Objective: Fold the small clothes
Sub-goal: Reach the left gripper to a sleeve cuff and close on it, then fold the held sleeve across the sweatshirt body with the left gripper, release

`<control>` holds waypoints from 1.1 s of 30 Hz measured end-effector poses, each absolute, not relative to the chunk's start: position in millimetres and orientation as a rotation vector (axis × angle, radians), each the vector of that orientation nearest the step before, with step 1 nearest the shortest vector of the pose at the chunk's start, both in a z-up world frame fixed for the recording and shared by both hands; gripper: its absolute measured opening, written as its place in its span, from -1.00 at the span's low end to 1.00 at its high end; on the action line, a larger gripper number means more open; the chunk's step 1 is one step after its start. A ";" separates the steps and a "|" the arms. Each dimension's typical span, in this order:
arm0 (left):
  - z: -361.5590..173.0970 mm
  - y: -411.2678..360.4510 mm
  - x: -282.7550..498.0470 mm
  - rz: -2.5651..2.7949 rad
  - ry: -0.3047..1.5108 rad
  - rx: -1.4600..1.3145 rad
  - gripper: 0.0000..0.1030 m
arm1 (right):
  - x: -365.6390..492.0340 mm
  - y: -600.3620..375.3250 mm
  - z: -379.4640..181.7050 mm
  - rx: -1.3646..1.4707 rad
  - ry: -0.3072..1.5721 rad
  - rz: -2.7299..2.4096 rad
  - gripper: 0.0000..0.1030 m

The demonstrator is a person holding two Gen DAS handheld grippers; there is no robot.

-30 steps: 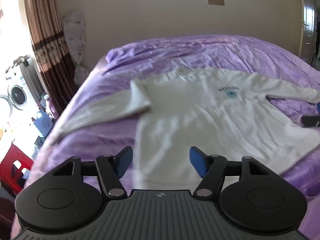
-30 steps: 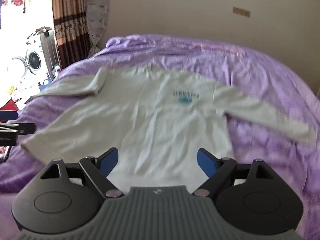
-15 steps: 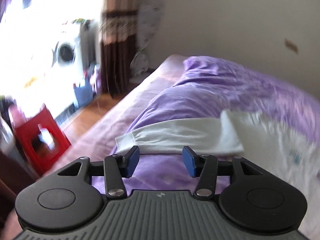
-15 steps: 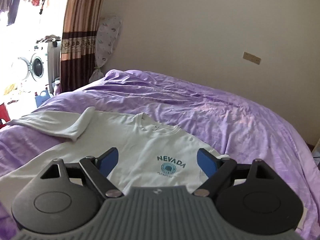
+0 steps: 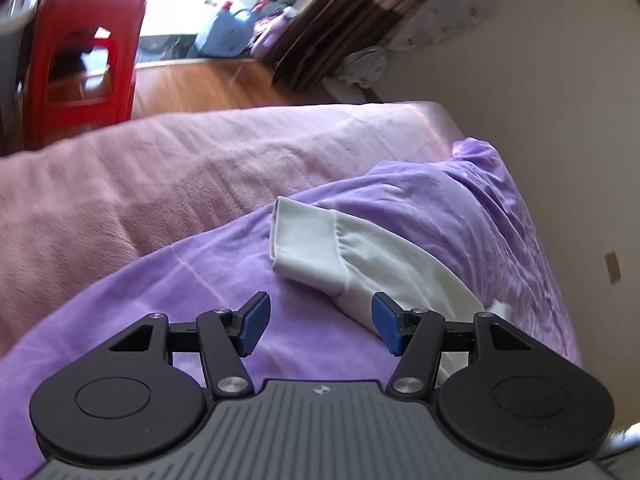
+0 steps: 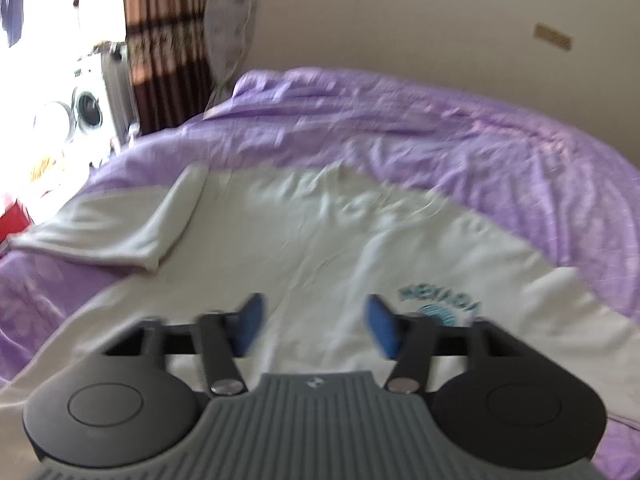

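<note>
A white long-sleeved shirt (image 6: pixel 320 240) with a teal chest print (image 6: pixel 440 304) lies flat on the purple bedsheet (image 6: pixel 480 152). Its left sleeve (image 6: pixel 120 236) reaches toward the bed's edge. In the left wrist view the sleeve's cuff (image 5: pixel 304 240) lies just ahead of my left gripper (image 5: pixel 319 308). That gripper's jaws are opening, with only sheet between them, and the right blue pad (image 5: pixel 386 322) is close beside the sleeve. My right gripper (image 6: pixel 314 312) hovers over the shirt's chest, left of the print. Its jaws are closing, and no cloth is pinched.
A pink blanket (image 5: pixel 160 180) covers the bed's side beyond the cuff. On the wooden floor past it stands a red plastic stool (image 5: pixel 80 52). A washing machine (image 6: pixel 86 108) and a striped curtain (image 6: pixel 168 40) are at the far left, with a beige wall behind the bed.
My left gripper swung left from the shirt's body to the sleeve cuff and rolled. My right gripper dropped closer over the shirt's chest, and its jaws narrowed.
</note>
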State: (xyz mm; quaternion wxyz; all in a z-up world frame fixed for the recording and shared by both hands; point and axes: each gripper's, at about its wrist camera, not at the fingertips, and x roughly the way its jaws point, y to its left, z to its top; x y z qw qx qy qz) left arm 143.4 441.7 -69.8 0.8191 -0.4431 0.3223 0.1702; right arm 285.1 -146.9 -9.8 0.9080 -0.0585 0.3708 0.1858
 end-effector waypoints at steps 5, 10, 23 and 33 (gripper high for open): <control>-93.8 451.5 161.0 0.376 0.678 -1.020 0.13 | 310.2 -109.3 -45.3 -0.117 0.812 0.465 -1.00; -84.0 439.0 168.0 0.388 0.610 -0.970 -0.90 | 318.2 -81.8 -66.1 -0.155 0.843 0.519 -1.00; 63.4 244.0 190.2 0.096 0.472 -0.121 -0.91 | 308.2 -70.2 -35.9 -0.118 0.773 0.590 -0.16; 3.9 72.7 224.5 -0.133 0.649 0.094 -0.90 | 291.9 -100.0 -17.3 -0.166 0.731 0.409 0.08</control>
